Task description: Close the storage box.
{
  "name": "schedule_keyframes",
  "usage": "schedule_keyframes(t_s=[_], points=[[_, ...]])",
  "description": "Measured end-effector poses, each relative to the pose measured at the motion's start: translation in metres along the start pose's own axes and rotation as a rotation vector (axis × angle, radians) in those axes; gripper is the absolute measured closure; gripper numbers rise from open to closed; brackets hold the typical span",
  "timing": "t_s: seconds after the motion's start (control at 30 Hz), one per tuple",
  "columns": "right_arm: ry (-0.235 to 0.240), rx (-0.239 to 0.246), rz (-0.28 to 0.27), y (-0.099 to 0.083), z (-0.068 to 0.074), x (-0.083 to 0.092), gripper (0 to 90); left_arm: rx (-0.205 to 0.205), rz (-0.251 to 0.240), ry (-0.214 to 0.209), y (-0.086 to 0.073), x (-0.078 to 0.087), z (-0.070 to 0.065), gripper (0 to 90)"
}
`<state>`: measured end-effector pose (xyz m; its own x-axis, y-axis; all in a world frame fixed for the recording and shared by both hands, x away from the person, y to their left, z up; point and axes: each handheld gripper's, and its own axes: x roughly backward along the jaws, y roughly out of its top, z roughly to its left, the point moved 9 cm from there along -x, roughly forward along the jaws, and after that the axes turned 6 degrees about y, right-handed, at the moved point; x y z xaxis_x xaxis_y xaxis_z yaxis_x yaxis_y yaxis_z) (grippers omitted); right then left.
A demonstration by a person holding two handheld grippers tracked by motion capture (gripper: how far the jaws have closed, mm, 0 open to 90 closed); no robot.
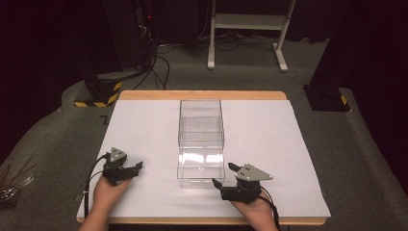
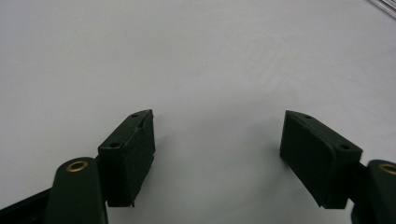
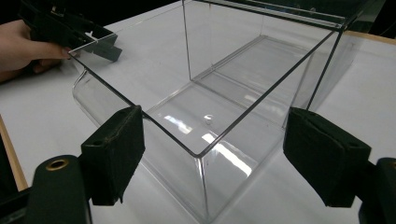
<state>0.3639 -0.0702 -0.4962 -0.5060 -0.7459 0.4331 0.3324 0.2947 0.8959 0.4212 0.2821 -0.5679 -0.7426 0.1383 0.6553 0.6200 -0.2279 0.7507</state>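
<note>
Clear box (image 1: 200, 144) squared up for a grab at its near corner, right gripper (image 1: 226, 180) wide open around it, nothing pinched; left gripper (image 1: 126, 172) open, idle; next, closing on the wall

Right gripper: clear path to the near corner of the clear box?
Probably yes. The right gripper has open jaws either side of the clear box corner, nothing between them, pads not touching yet. The left gripper sits apart.
</note>
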Motion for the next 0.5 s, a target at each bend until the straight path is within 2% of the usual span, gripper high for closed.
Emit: schedule_keyframes(t_s=[0.27, 0.5], points=[[-0.037, 0.005, -0.018, 0.002, -0.003, -0.003, 21.6, -0.002, 0.0, 0.002, 0.0, 0.0, 0.0, 26.5], [-0.057, -0.014, -0.032, 0.005, -0.012, -0.009, 22.0, -0.004, 0.001, 0.001, 0.0, 0.0, 0.0, 26.5]])
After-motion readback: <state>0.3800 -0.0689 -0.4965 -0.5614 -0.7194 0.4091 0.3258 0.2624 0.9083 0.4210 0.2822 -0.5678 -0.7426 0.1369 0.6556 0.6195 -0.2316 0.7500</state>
